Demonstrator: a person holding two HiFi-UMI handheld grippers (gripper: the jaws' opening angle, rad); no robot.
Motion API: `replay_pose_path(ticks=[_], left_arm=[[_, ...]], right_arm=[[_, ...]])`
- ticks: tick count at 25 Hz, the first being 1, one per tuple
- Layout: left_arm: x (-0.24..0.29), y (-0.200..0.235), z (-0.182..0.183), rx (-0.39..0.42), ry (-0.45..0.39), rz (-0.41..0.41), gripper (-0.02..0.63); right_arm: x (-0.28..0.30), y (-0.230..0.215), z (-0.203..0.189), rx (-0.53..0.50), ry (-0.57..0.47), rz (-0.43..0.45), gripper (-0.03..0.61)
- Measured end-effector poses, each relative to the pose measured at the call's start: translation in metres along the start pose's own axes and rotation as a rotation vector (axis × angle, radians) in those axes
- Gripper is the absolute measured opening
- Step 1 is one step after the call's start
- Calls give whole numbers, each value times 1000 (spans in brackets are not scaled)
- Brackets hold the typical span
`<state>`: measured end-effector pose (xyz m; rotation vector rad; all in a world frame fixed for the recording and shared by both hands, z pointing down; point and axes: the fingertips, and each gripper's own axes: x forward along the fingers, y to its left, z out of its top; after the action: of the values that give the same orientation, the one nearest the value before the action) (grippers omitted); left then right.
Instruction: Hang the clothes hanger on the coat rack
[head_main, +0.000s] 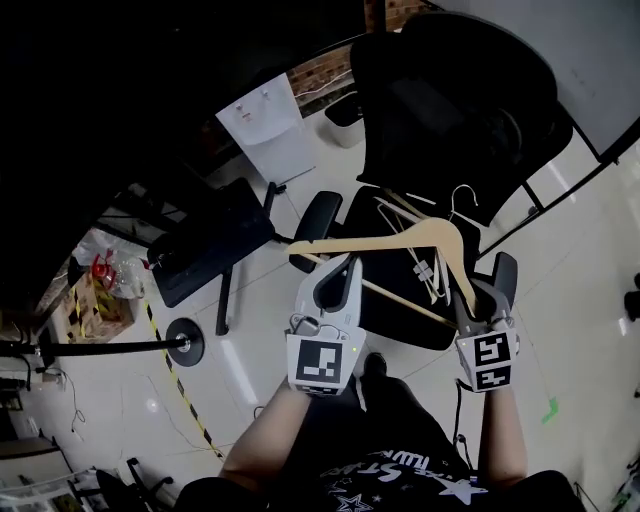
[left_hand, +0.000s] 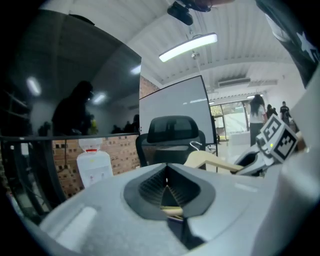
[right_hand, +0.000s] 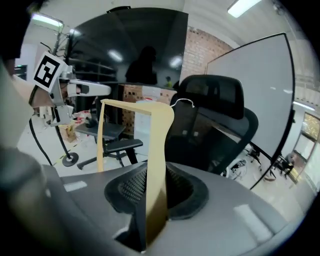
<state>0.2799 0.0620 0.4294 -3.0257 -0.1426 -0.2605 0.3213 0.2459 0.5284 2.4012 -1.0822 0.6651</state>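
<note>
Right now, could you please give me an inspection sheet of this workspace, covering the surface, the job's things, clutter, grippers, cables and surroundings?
Surface: pale tiled floor.
Job's things: wooden hanger held in the air above a black office chair; the coat rack cannot be picked out.
Clutter: a clip hanger with a white wire hook, seemingly lying on the chair.
Grippers: left gripper shut on one end of the wooden hanger; right gripper shut on the other end.
Cables: what looks like a thin cable on the floor at left.
Surroundings: water dispenser, brick wall, whiteboard, striped floor tape.
</note>
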Motion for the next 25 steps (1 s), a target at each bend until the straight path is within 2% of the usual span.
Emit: replay_pose_path(ticks=[2, 6, 9, 13, 18, 21, 25], left_arm=[[-16, 4, 11, 26, -9, 32, 5], [-47, 20, 32, -7, -51, 102, 5], [-67, 28, 49, 0, -66, 140, 5], [-96, 51, 61, 76, -51, 263, 5], [-139, 69, 68, 79, -25, 382, 5], [-172, 85, 66, 56, -4, 462, 5], [-226, 121, 66, 19, -40, 637, 5]], right_arm=[[-5, 12, 22, -42, -47, 45, 87], [-8, 31, 58, -122, -105, 94, 87], [-12, 45, 83, -171, -156, 138, 87], [-11, 73, 117, -275, -231, 218, 87], [-8, 113, 141, -383, -296, 349, 87], [-5, 156, 157, -418, -341, 447, 87], [0, 229, 188, -508, -426, 603, 87]])
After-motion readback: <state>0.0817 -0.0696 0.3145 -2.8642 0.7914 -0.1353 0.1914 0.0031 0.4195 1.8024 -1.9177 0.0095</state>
